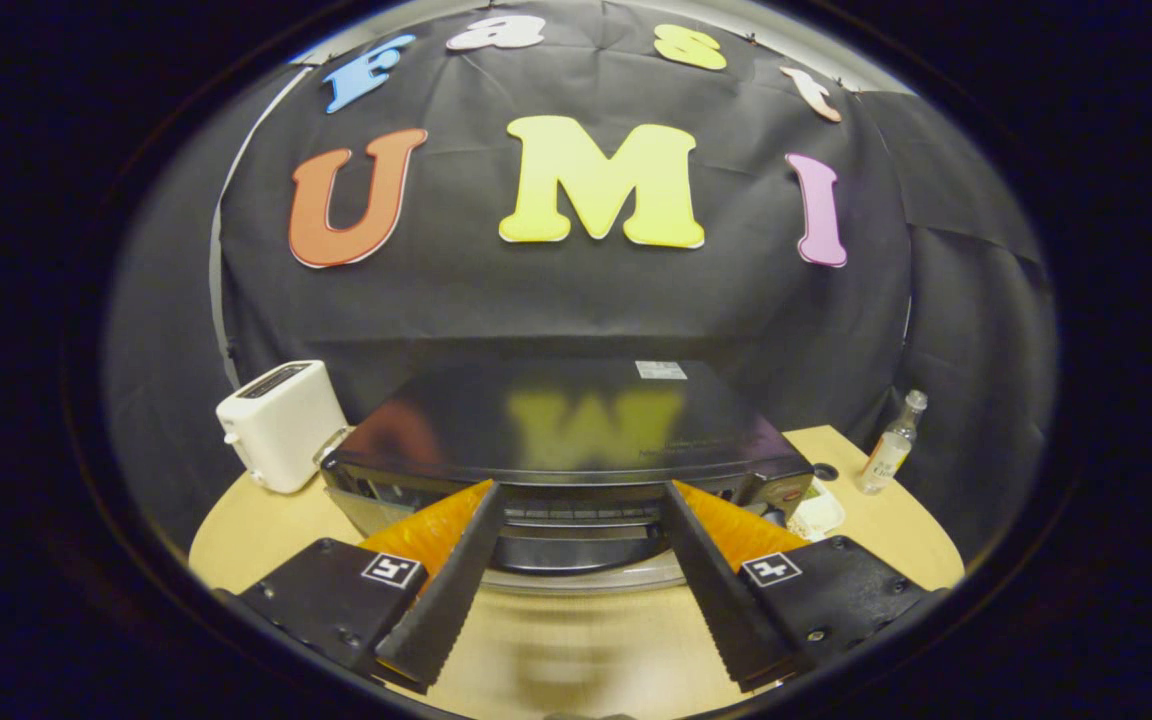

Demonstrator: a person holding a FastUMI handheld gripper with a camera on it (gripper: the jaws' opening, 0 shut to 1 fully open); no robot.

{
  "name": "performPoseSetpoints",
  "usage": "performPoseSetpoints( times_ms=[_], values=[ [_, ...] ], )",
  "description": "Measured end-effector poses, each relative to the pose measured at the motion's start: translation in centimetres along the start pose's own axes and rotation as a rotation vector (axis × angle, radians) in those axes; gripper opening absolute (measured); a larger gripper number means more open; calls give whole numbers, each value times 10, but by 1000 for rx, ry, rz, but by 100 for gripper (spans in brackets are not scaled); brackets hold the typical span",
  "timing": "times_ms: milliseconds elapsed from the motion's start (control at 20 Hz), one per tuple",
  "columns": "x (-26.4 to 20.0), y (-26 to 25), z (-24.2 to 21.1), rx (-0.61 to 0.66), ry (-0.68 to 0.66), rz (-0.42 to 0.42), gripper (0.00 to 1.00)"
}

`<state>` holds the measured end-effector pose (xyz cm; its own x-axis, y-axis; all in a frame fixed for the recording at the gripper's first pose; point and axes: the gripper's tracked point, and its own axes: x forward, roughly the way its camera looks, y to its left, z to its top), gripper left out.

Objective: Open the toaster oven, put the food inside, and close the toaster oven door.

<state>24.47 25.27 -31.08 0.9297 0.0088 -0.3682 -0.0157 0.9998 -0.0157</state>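
- Gripper view: the toaster oven [576, 440] sits on the round wooden table [866, 530], straight ahead of the gripper [581, 485]. Its glossy dark top hides most of the front; whether the door is ajar is hard to tell.
- The gripper's fingers are spread wide with nothing held, tips at the oven's front edge.
- A white toaster [279, 425] stands to the left of the oven.
- Far right, a small clear bottle [891, 447] stands upright; its contents are unclear.
- A whitish item [816, 515] by the oven's right corner is partly hidden.
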Motion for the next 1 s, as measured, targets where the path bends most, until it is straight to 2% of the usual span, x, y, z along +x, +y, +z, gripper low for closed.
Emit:
performPoseSetpoints(
  times_ms=[500, 1000],
  values=[
    [-41, -2, -45, -3, 68, 26, 100],
    [-63, -4, -108, 7, 202, 59, 100]
  ],
)
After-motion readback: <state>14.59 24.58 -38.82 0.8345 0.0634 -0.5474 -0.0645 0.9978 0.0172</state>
